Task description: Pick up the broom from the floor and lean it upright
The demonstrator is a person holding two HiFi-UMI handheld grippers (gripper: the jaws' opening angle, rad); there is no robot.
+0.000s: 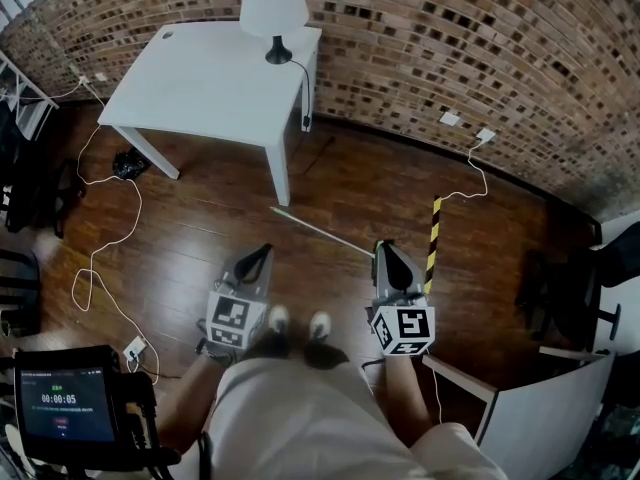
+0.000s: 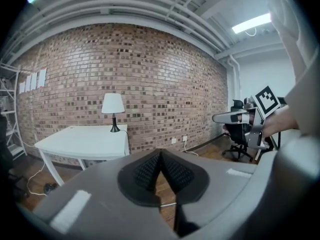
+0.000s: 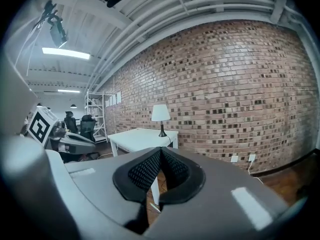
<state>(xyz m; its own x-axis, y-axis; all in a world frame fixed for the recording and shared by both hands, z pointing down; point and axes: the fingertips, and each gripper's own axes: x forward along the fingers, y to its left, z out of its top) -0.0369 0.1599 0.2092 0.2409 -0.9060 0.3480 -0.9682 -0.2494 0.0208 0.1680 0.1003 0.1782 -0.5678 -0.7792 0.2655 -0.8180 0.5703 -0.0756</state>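
Apparently the broom (image 1: pixel 320 232) is the thin pale stick lying flat on the wooden floor (image 1: pixel 190 238). It runs from near the white table (image 1: pixel 200 78) rightward to the right gripper (image 1: pixel 386 249), which hides its near end. It should be light, stiff and rather slick, and mid-handle looks the steadiest hold. Right gripper and left gripper (image 1: pixel 265 252) both have jaws pressed together, empty.

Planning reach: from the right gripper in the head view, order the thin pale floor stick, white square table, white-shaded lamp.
1. Thin pale stick, on floor beside the right gripper.
2. White square table, ahead-left.
3. White-shaded lamp, table's far edge.
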